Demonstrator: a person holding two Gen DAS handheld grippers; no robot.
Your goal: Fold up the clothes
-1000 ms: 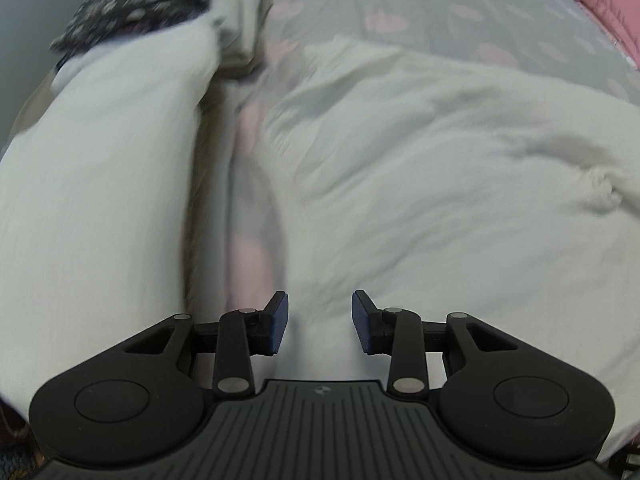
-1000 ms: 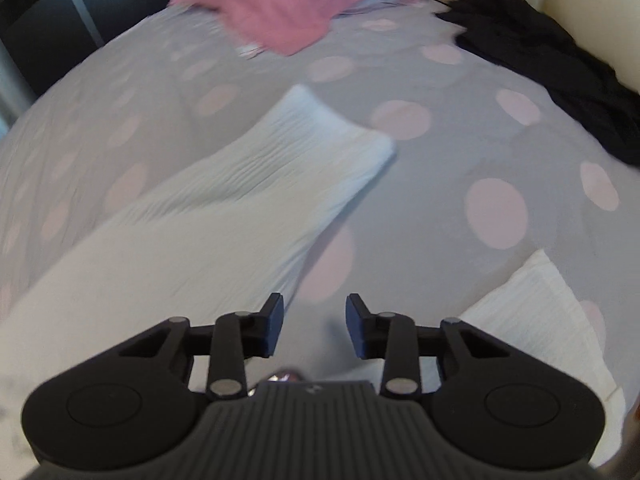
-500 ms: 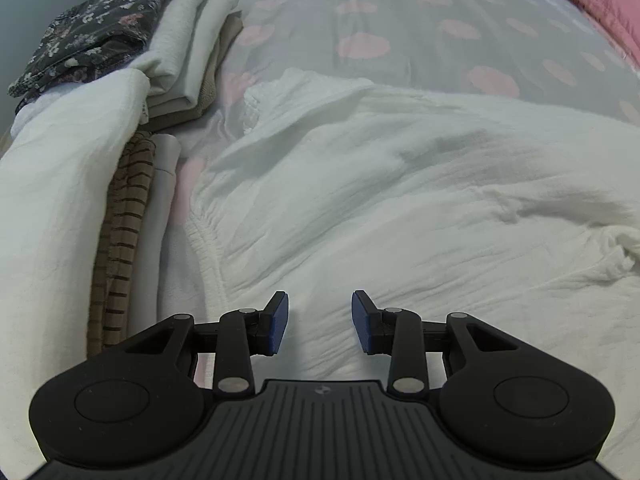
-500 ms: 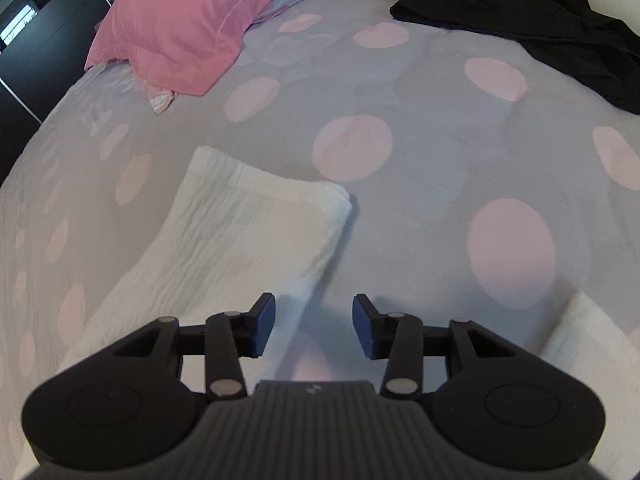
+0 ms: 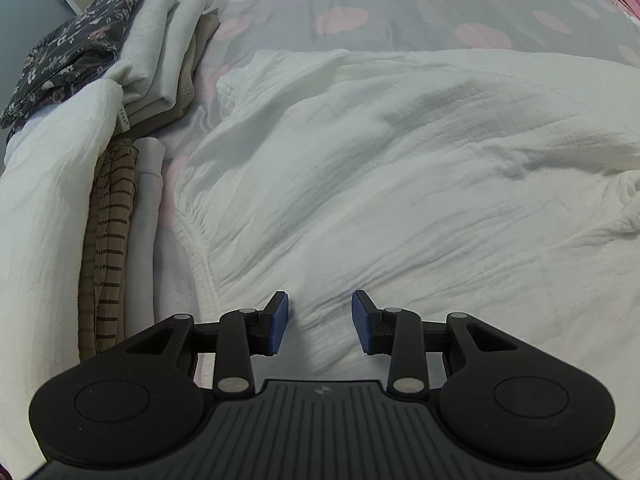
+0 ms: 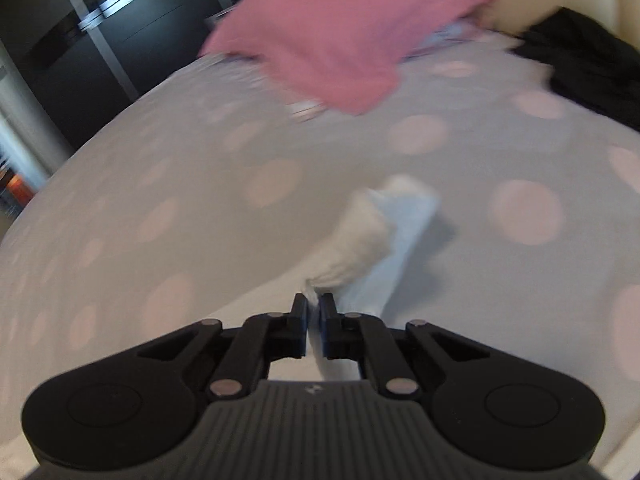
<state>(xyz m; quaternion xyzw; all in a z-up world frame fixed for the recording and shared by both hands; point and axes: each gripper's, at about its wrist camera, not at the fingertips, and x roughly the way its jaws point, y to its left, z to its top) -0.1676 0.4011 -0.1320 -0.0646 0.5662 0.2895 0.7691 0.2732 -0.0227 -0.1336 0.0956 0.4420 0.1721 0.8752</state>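
On the bed [image 5: 400,4], with its grey cover and pink dots, a white crinkled garment [image 5: 400,184] lies spread out and rumpled, with a gathered seam along its near left edge. The left claw [image 5: 319,322] hangs just above the cloth near that seam, its blue-padded fingers wide apart and holding nothing. To the left sits a stack of folded clothes [image 5: 116,208]: white, brown-striped and cream pieces, with a dark flowered one [image 5: 76,52] on top at the far end. The right claw [image 6: 314,322] is pinched tight on a fold of the white garment [image 6: 362,236], which bunches up just beyond its tips. Farther off lie a pink pillow [image 6: 336,40] and black clothing [image 6: 588,64], both blurred.
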